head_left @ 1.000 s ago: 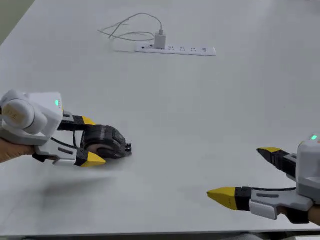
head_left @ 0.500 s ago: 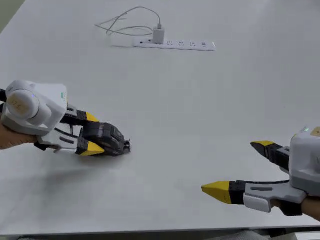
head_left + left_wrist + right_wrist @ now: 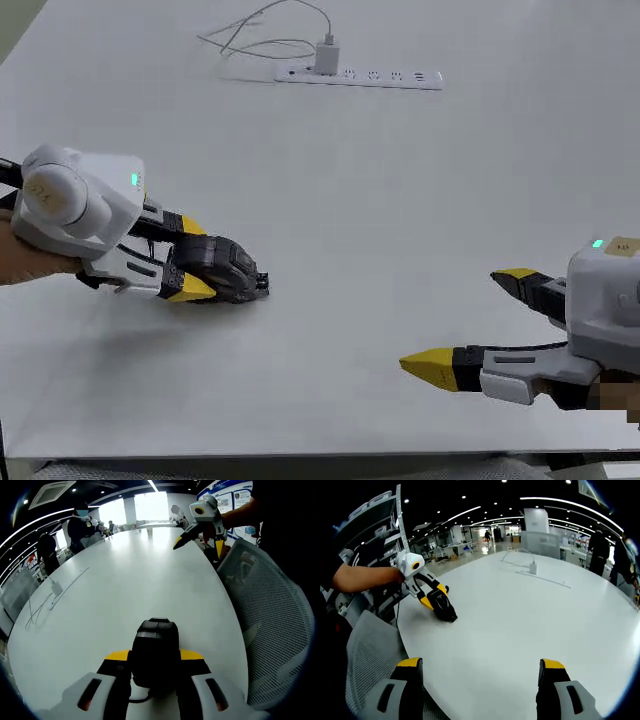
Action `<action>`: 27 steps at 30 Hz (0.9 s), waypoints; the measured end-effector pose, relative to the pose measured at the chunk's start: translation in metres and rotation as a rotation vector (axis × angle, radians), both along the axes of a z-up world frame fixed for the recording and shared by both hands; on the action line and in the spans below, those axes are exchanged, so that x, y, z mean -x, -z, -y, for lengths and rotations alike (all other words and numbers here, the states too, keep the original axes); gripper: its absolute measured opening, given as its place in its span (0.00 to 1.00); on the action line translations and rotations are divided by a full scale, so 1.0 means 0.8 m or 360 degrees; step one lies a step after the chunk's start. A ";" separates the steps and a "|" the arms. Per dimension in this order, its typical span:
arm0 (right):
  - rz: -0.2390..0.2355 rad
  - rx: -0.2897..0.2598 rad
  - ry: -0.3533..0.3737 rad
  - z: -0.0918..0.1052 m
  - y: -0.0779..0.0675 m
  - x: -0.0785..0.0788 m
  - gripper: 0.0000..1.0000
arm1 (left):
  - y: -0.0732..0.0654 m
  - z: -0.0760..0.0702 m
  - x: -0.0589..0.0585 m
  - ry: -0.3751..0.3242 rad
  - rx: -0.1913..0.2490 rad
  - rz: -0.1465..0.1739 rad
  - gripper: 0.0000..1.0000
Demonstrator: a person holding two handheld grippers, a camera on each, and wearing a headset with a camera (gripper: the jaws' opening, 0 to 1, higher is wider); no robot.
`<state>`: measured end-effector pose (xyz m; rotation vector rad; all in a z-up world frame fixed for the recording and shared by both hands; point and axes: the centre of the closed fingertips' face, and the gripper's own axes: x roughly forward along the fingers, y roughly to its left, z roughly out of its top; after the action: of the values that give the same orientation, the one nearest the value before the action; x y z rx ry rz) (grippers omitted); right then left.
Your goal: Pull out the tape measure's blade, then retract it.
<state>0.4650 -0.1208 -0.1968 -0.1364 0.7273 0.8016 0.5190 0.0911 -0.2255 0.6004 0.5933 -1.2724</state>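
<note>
Tape measure, a dark grey, rounded plastic case (image 3: 225, 266), is sitting clamped between the yellow-tipped jaws of the left gripper (image 3: 200, 258). The jaws are pressing narrowly on its two sides while it is resting on the white tabletop (image 3: 380, 200). Its blade seems to be lying inside the case, with a small end hook poking from the front beyond the jaw tips, though that detail is tiny. Well apart from it, the right gripper (image 3: 460, 318) is hovering over the table, its jaws spread wide and holding nothing, pointing toward the left gripper. Far beyond both grippers, a long white power strip (image 3: 365, 75) is lying with a white charger (image 3: 327, 52) plugged in.
</note>
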 end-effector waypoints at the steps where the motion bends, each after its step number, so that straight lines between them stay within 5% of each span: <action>1: -0.0001 0.0001 -0.0012 -0.003 0.001 -0.002 0.94 | 0.000 0.000 0.000 0.0004 -0.0001 0.0000 0.29; 10: -0.0004 -0.0008 -0.0156 -0.031 0.010 -0.016 0.83 | 0.001 0.001 0.000 0.0017 -0.0004 -0.0008 0.28; 20: 0.0037 -0.0038 -0.0440 -0.082 0.018 -0.033 0.57 | 0.001 0.001 0.000 0.0011 -0.0011 -0.0012 0.28; 27: 0.0067 0.0006 -0.0613 -0.114 0.030 -0.042 0.48 | 0.001 0.001 0.000 0.0006 -0.0013 -0.0018 0.28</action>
<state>0.4983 -0.0293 -0.2211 -0.3019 0.6712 1.1605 0.5194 0.0901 -0.2261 0.6019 0.6073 -1.2779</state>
